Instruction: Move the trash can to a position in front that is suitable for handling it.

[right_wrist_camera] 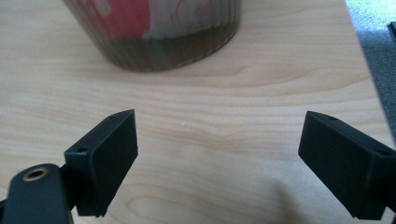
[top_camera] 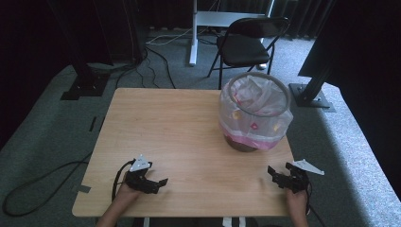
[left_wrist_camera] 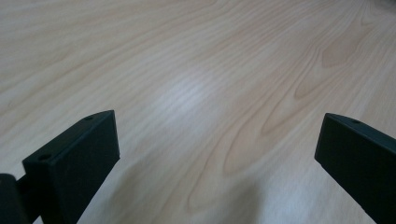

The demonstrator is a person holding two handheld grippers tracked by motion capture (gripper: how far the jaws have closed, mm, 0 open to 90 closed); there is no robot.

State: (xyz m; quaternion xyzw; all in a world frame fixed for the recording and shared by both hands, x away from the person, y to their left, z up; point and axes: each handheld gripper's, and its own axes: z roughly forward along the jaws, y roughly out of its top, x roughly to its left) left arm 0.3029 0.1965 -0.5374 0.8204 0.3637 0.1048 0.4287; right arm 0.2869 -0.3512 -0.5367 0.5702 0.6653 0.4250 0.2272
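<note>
Both grippers, left [top_camera: 158,181] and right [top_camera: 276,176], fingers spread empty near tabletop [top_camera: 165,127] front edge; lined bin [top_camera: 254,113] far right, liable to tip if liner snagged.
</note>
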